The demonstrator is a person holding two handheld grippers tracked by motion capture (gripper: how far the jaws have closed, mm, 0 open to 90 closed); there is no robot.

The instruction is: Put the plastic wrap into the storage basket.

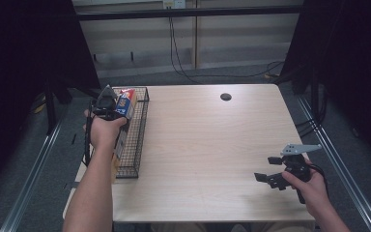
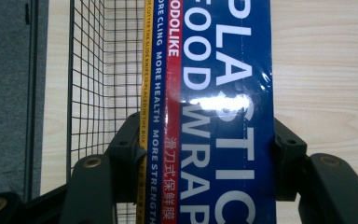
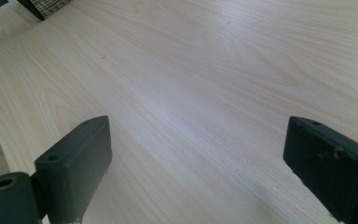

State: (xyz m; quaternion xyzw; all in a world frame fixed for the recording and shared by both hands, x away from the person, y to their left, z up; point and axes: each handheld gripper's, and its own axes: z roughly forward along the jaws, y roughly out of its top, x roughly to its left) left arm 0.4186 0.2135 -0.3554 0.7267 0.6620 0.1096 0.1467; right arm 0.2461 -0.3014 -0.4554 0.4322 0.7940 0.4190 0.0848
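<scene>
Blue cardboard, printed with the words for plastic food wrap, is gripped across its width by the left gripper (image 2: 205, 163), whose jaws are pressed against both long sides of the plastic wrap box (image 2: 214, 93). In the high view the box (image 1: 124, 104) is seen at the left edge of the wooden table (image 1: 207, 145), over the far part of the wire basket (image 1: 134, 135), with its near end running down along the basket beside the left hand (image 1: 104, 128). Whether the box rests on the mesh or is held just clear of it cannot be told. In the left gripper view the basket's mesh (image 2: 102, 84) lies to the left of the box and bare table to its right.

The right gripper (image 1: 270, 171) is held idle near the right near corner of the table, its jaws spread wide with nothing between them.

Judgement: the grasp is complete and secure. Whether the box is being put into the basket or taken out cannot be told; in either case the transfer and the release remain outstanding.
</scene>
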